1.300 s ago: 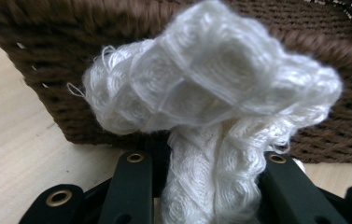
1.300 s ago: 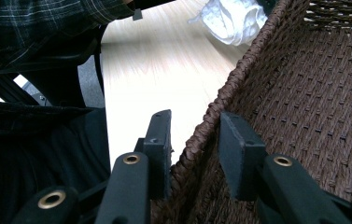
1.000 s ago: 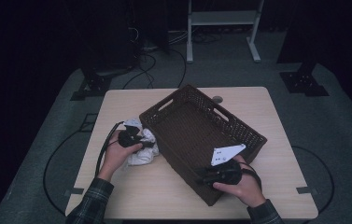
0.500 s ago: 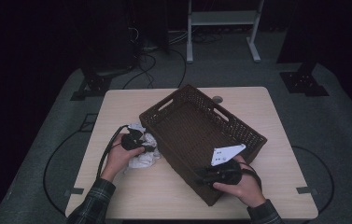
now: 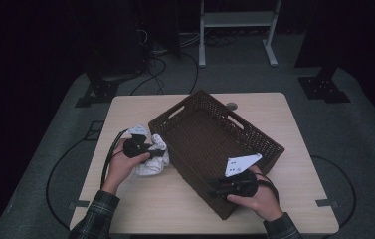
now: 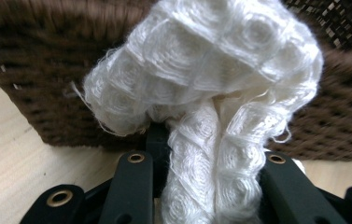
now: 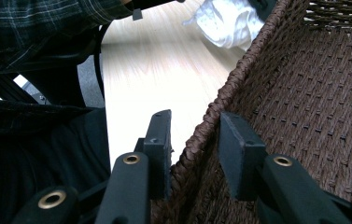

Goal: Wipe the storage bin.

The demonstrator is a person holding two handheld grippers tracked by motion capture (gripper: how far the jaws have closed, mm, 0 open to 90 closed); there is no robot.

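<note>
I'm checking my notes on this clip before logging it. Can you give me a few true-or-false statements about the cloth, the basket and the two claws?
1. The left claw grips the white cloth. True.
2. The cloth lies inside the wicker basket. False: it is outside, by the basket's wall.
3. The right claw straddles the basket's rim. True.
4. The basket stands on the floor. False: it stands on the table.

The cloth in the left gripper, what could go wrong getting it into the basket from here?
The cloth hangs in loose folds from the left gripper, close against the basket wall, so it may snag on the weave or drag the rim when lifted. The right gripper only straddles the rim at one corner, so the basket could slide or tip if bumped.
</note>
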